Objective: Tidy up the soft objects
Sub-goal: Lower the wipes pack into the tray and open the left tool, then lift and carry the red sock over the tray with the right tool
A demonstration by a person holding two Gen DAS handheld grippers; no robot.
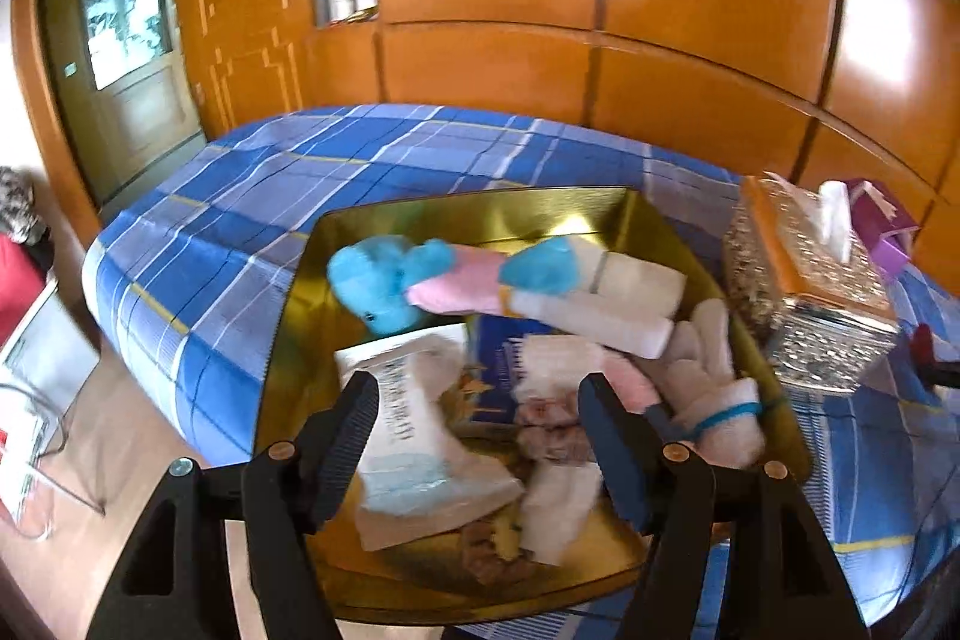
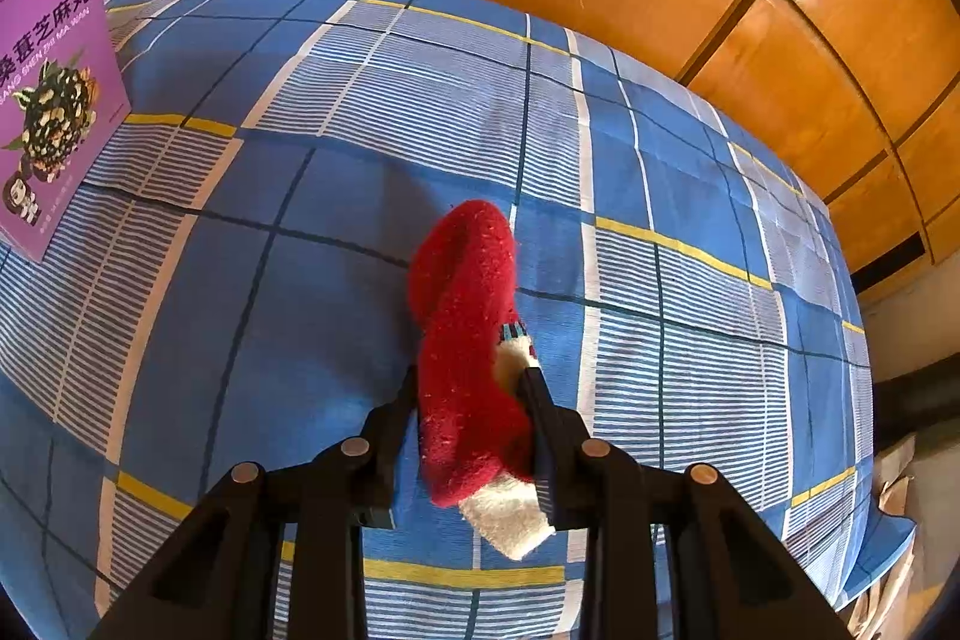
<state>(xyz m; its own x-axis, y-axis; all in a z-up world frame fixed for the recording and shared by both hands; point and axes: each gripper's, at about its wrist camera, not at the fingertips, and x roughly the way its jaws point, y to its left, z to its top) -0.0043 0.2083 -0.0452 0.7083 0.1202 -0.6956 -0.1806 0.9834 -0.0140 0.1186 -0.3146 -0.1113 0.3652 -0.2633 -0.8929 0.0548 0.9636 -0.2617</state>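
Over the gold box (image 1: 606, 211) left jaws gape; only right view shows jaws clamping red sock (image 2: 465, 340).

One shiny gold cardboard tray (image 1: 600, 208) on the bed; inside it, one blue-and-pink plush toy (image 1: 384, 280), one white plush rabbit (image 1: 708, 376), one packet of face masks (image 1: 420, 460); beside it, one glittery tissue box (image 1: 804, 304); one red-and-white fuzzy sock (image 2: 468, 340); one purple box (image 2: 54, 88).

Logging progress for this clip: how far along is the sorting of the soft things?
Well along, it seems. Done: the gold box already holds a blue plush toy, pink-and-blue socks and a white plush. In hand: the right gripper is shut on a red sock above the bed. Left: boxing that sock. The left gripper is open, empty.
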